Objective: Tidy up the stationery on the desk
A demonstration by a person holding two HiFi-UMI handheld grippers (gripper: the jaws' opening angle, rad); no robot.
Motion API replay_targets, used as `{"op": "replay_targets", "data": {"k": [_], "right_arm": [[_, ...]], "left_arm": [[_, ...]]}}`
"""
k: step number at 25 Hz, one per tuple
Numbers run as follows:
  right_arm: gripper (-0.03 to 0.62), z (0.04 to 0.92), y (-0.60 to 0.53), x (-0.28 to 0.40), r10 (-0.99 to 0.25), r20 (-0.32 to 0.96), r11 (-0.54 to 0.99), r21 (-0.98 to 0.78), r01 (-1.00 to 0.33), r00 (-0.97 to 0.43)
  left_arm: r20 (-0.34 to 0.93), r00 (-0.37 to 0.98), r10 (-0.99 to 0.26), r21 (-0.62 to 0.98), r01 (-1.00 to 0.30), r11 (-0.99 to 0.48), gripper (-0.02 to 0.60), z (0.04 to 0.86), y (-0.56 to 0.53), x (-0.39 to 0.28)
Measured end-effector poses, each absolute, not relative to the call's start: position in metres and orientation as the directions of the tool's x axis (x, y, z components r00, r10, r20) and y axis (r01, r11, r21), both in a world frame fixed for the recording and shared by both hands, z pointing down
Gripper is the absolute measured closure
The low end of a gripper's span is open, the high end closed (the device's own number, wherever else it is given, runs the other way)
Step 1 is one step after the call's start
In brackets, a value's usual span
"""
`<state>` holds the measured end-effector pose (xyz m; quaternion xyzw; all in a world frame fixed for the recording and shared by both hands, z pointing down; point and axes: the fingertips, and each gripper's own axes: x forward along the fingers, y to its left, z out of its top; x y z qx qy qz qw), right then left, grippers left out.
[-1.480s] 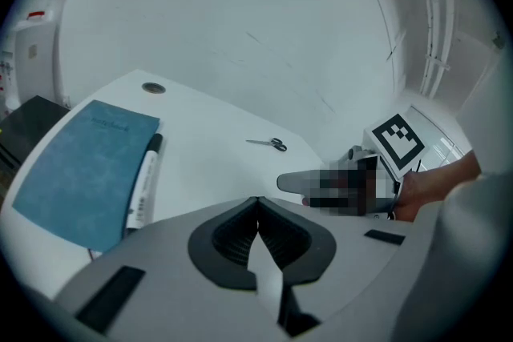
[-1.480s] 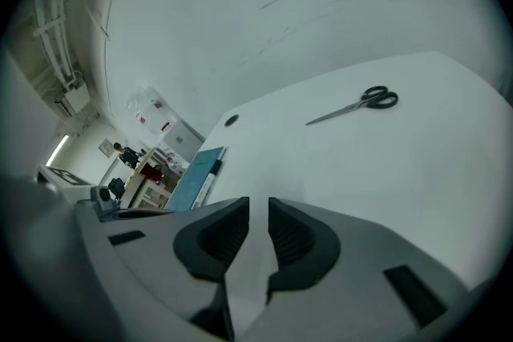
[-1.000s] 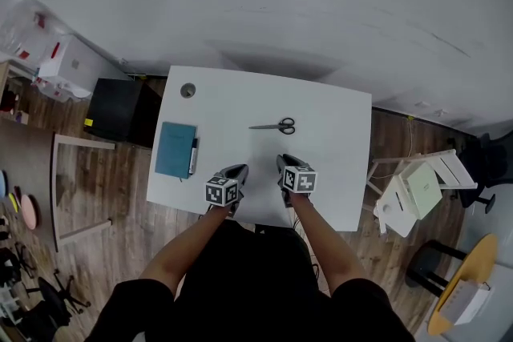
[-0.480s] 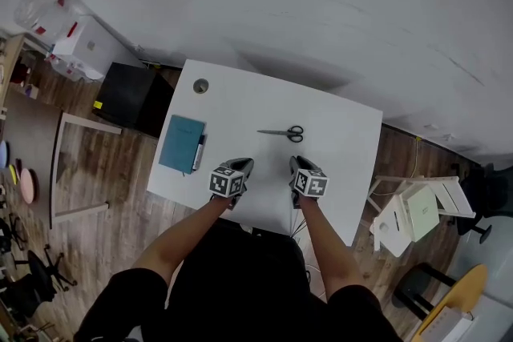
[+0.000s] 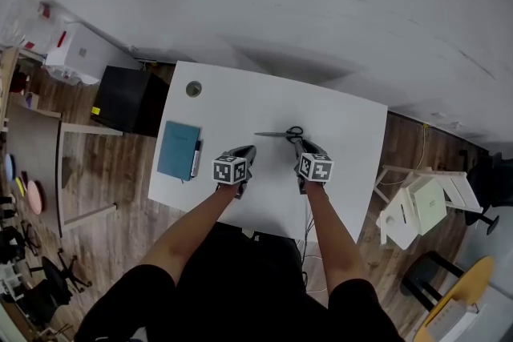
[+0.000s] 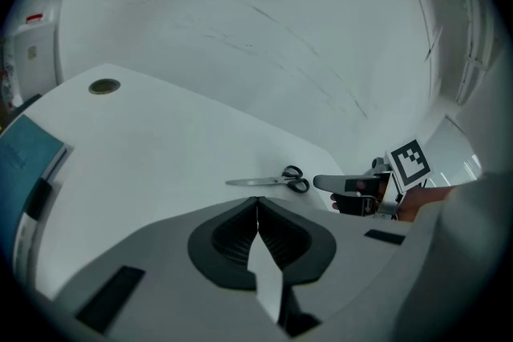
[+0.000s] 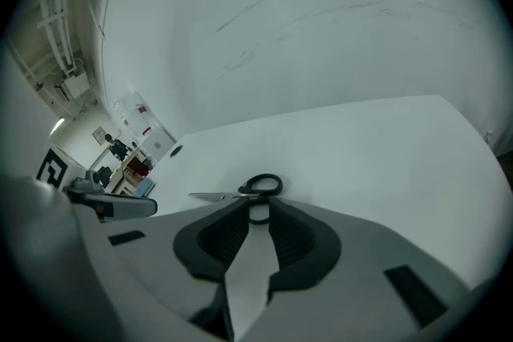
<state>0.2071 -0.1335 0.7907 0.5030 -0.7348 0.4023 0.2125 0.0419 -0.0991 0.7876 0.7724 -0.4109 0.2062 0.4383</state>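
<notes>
Head view steeply down from high above the desk [image 5: 240, 100]; both gripper views low over it, scissors [image 5: 280, 134] shared.

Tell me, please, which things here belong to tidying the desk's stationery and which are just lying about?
For the job: scissors, teal notebook, pen beside it, all on the white desk.
Just lying about: black cabinet, white boxes, wooden frame, white chair, all off the desk.
</notes>
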Motion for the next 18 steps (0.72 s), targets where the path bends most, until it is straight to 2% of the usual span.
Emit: {"op": "replay_targets", "data": {"k": [9,15,18], "right_arm": [[0.510,0.807,-0.154,0.213,-0.535,0.735,0.159,-0.396,-0.904,-0.416],[0.510,0.814,-0.142,0.208,-0.506,0.748,0.155,-0.411,-0.898,-0.430],[0.510,0.814,-0.131,0.203,-0.492,0.759,0.167,-0.398,-0.902,-0.426]], "left_arm": [[0.693,0.575,-0.434,0.502,-0.818,-0.282,0.568,0.802,-0.130,0.056],[0.736,0.563,-0.376,0.488,-0.826,-0.281,0.568,0.819,-0.144,0.060],[0.743,0.549,-0.384,0.501,-0.836,-0.225,0.568,0.822,-0.157,0.057]]}}
